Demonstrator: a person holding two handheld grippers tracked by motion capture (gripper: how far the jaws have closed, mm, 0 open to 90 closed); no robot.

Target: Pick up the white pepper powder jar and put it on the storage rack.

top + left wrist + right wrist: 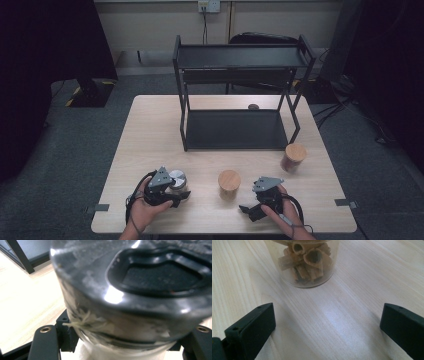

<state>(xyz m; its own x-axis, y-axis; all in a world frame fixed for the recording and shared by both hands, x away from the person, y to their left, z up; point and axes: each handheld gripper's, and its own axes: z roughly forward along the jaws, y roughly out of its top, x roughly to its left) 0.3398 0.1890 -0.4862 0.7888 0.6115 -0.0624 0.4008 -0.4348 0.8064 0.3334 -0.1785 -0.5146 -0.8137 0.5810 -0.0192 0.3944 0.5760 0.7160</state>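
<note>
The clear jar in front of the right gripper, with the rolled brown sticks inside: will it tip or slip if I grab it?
The clear jar looks smooth-walled, so it may slip in a light grasp. It stands upright on a flat base, so tipping seems unlikely if gripped low. Its rolled brown sticks look dry and loose, so it is probably light.

Pale wooden table (150,135) with black rack (235,127), three jars.
</note>
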